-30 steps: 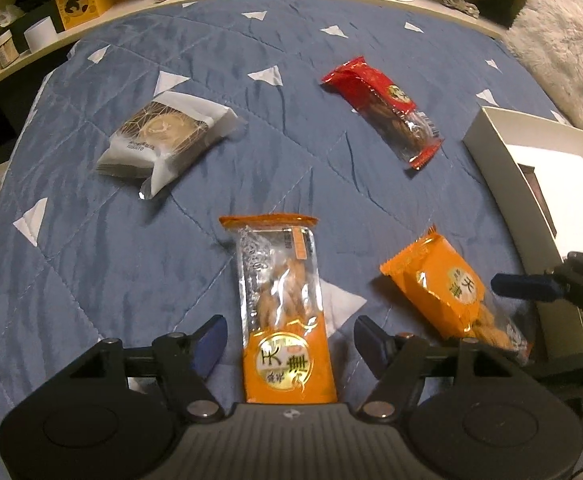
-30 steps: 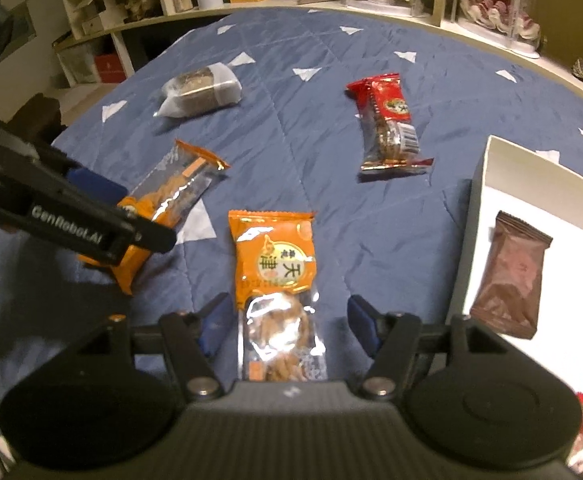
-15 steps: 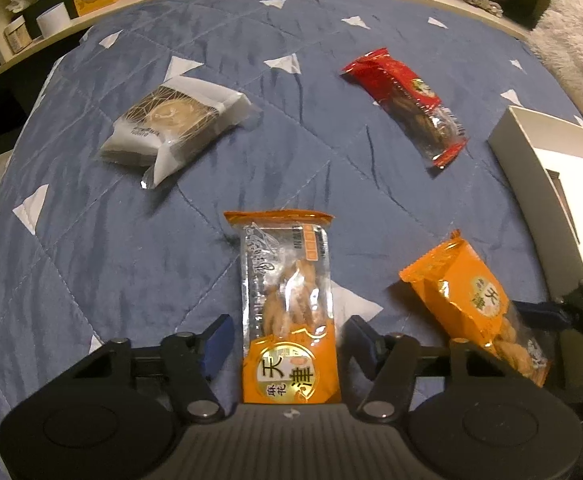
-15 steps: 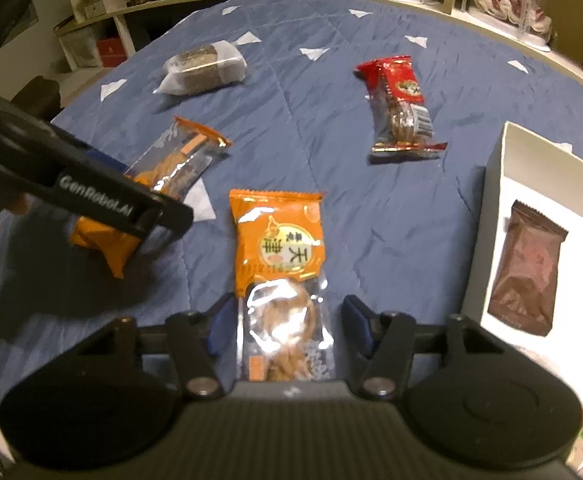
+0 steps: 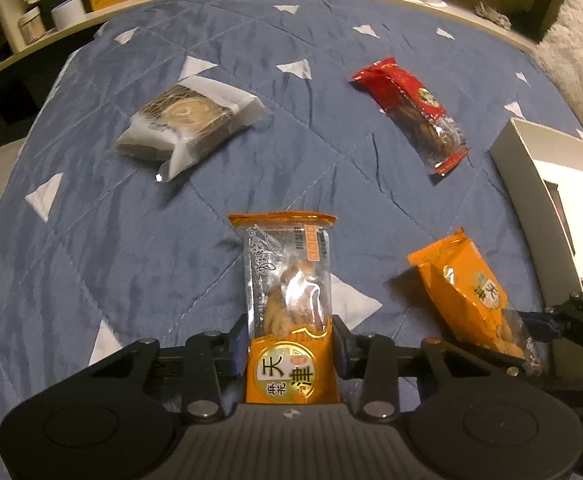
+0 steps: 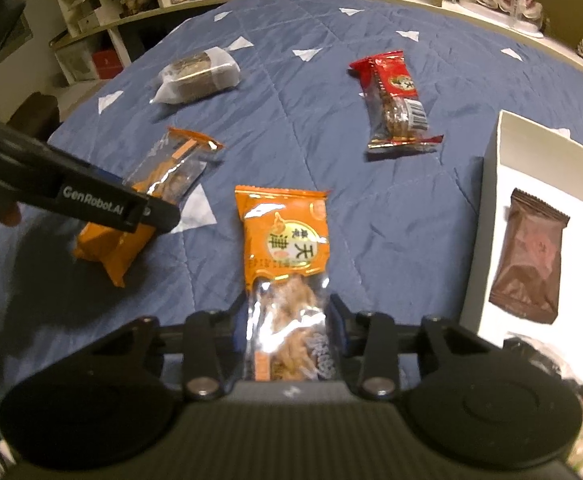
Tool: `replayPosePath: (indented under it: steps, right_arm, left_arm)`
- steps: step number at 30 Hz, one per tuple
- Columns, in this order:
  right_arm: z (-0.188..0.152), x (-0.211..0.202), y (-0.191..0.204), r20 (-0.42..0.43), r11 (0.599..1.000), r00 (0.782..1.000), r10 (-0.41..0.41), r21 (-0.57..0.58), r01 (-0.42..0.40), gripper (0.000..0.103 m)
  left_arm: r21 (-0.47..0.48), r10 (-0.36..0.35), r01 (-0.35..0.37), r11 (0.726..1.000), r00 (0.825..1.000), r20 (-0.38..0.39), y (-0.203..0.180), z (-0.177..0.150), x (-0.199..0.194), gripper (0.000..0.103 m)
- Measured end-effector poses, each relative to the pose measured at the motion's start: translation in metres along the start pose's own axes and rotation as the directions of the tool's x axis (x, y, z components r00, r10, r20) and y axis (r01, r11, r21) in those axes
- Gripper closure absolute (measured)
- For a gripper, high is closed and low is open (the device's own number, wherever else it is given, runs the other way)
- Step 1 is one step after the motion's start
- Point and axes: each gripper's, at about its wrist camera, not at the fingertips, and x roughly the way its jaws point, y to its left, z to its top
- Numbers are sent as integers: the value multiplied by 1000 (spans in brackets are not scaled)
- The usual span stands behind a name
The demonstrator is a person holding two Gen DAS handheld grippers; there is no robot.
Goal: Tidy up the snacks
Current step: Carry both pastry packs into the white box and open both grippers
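Nearby, red packet [image 5: 411,114], white box [image 6: 491,184], each tool [image 5: 290,346] [image 6: 287,330] clamping an orange packet [image 5: 289,300] [image 6: 285,264].

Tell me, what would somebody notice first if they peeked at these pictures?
Probably the two bright orange snack packs, one pinched in each gripper: the left gripper holds the left orange pack, the right gripper holds the right orange pack. Next, the red snack pack lying farther back on the blue quilt. A brown snack pack already sits in the white box at the right.
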Motion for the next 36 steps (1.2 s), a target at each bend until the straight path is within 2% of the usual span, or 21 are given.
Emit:
replayPosePath:
  steps: [5,20,28,36]
  right_arm:
    - [2,-11,0,34,1000,999,6,10,-7,59]
    - [10,-53,-10,152,998,988,-21,64,11,60]
    - [7,-83,-22,212,995,976,-49,93,30,60]
    - [0,-114,-40,249,990,963,-102,119,74,60]
  left_arm:
    - [-42,-9,10,999,1000,17,4,-4,-12,62]
    - [-93,-70,85,992,986,149,-14,-12,-64,62]
    - [-96,-102,120,988,978,182,-28,-19,-78,62]
    - [-60,-133,149,987,967,217,-55,-15,-98,62]
